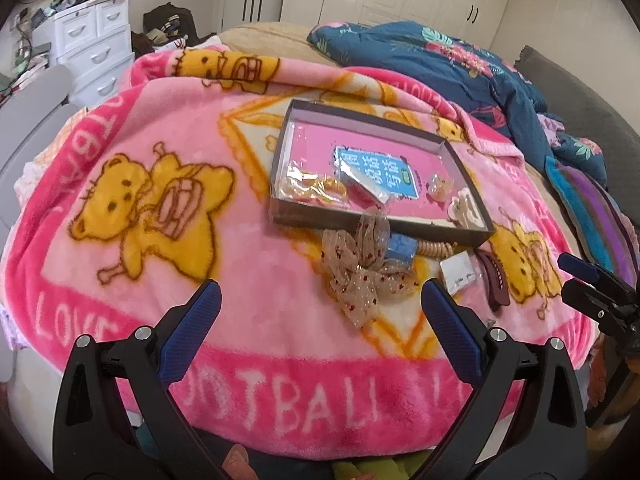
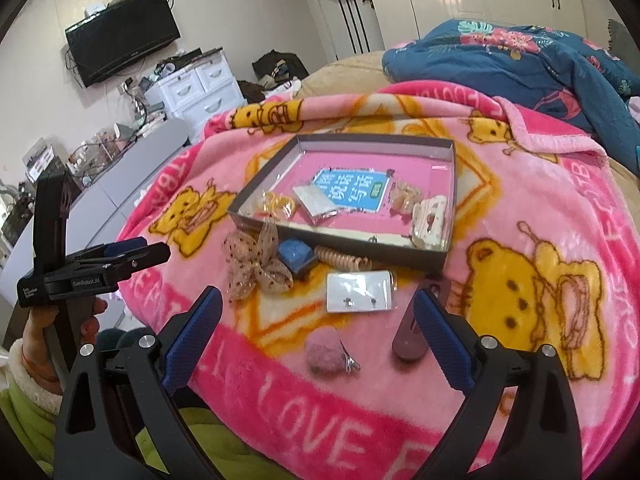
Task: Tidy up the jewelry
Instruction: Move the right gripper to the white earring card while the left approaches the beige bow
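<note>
A shallow grey box tray (image 1: 280, 176) (image 2: 449, 208) with a pink floor lies on the pink blanket and holds bagged gold rings (image 1: 316, 188) (image 2: 276, 204), a white packet (image 2: 318, 202) and small clips. In front of it lie a beige mesh bow (image 1: 360, 268) (image 2: 256, 264), a blue cube (image 1: 400, 248) (image 2: 296, 256), a spiral hair tie (image 2: 340, 260), an earring card (image 2: 358, 292), a dark claw clip (image 1: 494, 276) (image 2: 408, 336) and a pink pompom clip (image 2: 324, 354). My left gripper (image 1: 320, 300) is open, below the bow. My right gripper (image 2: 318, 308) is open over the pompom and card.
A blue floral quilt (image 1: 460, 64) is piled at the back right. White drawers (image 1: 92, 40) and a wall TV (image 2: 120, 36) stand at the left. The blanket's front edge (image 1: 320, 424) is just under the grippers. The left gripper also shows in the right wrist view (image 2: 132, 256).
</note>
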Motion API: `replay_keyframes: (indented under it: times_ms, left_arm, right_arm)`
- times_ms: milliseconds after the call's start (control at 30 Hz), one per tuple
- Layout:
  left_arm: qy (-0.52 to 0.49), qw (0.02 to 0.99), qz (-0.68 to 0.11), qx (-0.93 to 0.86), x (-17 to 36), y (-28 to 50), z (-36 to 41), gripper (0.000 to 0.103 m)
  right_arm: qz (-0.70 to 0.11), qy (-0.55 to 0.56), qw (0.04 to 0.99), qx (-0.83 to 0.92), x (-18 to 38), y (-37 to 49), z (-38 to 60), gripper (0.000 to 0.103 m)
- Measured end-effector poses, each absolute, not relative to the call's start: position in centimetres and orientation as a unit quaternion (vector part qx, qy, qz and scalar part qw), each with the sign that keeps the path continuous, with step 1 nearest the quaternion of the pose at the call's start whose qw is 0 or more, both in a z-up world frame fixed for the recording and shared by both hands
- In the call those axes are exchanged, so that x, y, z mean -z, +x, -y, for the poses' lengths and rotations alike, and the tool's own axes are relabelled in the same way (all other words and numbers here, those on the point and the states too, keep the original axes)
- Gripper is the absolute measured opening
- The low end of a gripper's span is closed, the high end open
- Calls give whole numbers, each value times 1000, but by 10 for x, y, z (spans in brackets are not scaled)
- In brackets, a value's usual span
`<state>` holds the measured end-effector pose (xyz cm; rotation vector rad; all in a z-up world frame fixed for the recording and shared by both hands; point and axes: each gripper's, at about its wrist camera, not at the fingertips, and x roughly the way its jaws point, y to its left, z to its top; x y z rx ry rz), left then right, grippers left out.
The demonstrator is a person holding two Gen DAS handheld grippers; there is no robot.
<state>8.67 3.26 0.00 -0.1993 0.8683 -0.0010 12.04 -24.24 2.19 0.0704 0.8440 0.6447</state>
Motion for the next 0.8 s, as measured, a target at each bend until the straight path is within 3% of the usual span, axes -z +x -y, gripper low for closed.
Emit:
replay_keyframes:
  times_ms: [800]
  left_arm:
    - [-73,878,-473,-3,55,110,-21,93]
  right_arm:
    - [-454,16,838,-302,24,146,226,96]
